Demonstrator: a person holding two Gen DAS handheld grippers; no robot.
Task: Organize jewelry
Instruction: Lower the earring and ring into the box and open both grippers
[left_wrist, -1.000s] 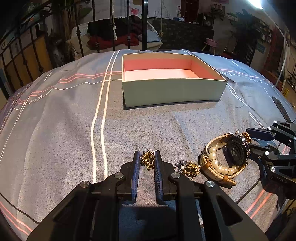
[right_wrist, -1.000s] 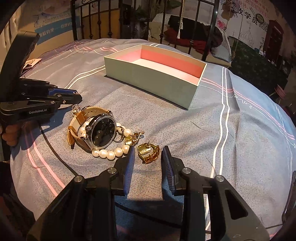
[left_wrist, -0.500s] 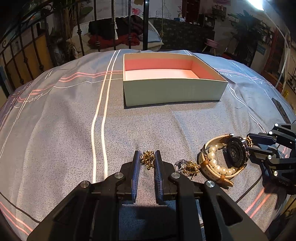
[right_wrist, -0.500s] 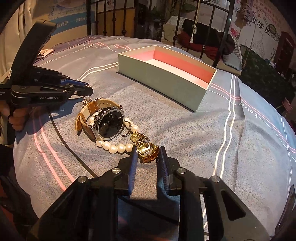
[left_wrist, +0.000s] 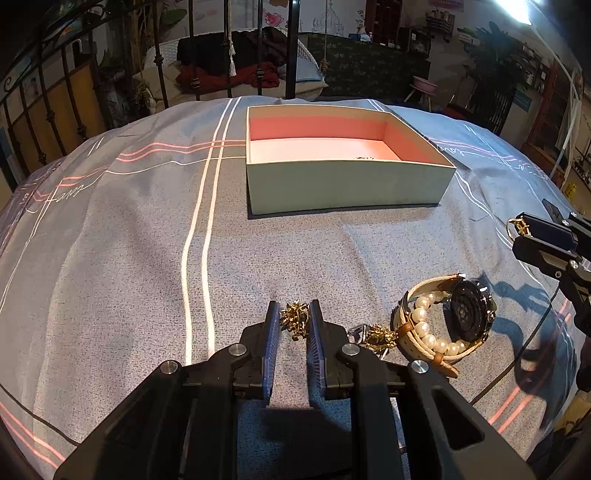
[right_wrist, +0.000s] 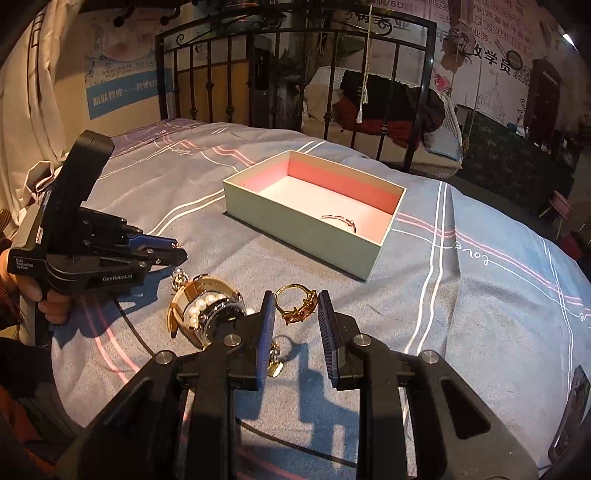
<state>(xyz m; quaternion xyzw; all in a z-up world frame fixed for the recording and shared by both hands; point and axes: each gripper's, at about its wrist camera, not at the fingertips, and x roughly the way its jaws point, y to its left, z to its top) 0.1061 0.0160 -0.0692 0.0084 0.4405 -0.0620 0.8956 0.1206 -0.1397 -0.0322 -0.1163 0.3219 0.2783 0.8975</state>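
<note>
The right tongs (right_wrist: 296, 309), clenched on a gold ring (right_wrist: 295, 303) above the bed (right_wrist: 480, 295), must carry it to the box (right_wrist: 306, 225); the left tongs (left_wrist: 292, 320) clasp a gold trinket (left_wrist: 294, 319).

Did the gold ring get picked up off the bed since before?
Yes. The gold ring, clamped in the right gripper, has risen off the bedspread, clear of the watch it lay beside.

left claw (left_wrist: 292, 321) pinching, right claw (right_wrist: 295, 306) clamped, raised
</note>
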